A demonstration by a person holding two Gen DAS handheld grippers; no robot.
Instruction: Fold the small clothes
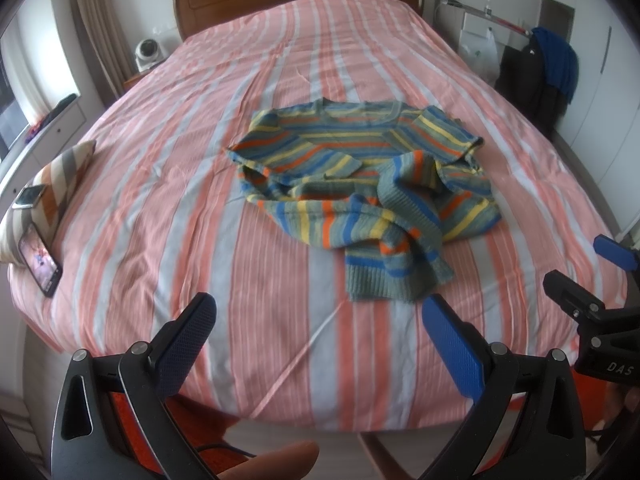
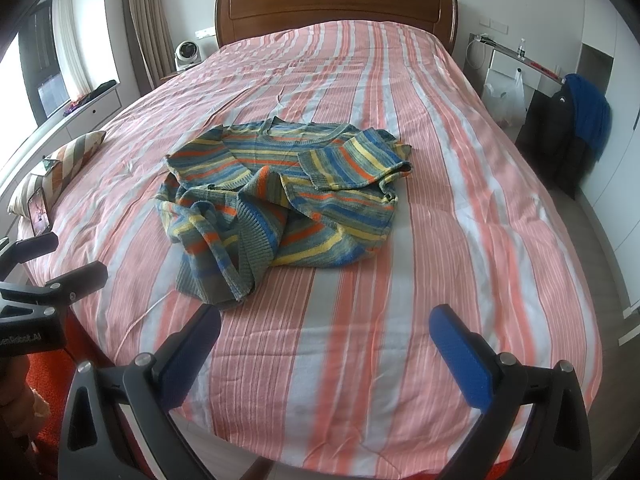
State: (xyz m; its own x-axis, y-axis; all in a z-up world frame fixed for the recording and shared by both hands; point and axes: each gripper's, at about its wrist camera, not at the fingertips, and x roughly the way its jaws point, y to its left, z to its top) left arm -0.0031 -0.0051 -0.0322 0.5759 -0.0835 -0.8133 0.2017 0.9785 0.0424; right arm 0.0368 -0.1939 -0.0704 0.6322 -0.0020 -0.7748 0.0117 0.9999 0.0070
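Nearest to me are my own two grippers, both held over the foot of the bed. My left gripper [image 1: 320,316] has its two blue-padded fingers spread wide with nothing between them, and my right gripper [image 2: 324,324] is spread just as wide and just as empty. Each one shows at the edge of the other's view, so they sit side by side, apart from each other and neither touching the cloth.

Just past my fingertips lies the one garment here, a striped sweater [image 1: 360,184] in blue, yellow, orange and grey-green. It is rumpled on the striped bedspread [image 1: 200,208], neckline toward the far end, with one ribbed sleeve cuff trailing toward me and a second sleeve folded across the body.

At the left edge of the bed I count one striped cushion [image 1: 52,188] and two phones: one phone [image 1: 40,264] leaning against it with its screen lit, another phone [image 1: 29,196] lying on top.

Farthest off stands one wooden headboard [image 2: 336,12], with one small white fan [image 2: 186,54] to its left and one blue garment [image 2: 592,108] draped over dark things on the right.
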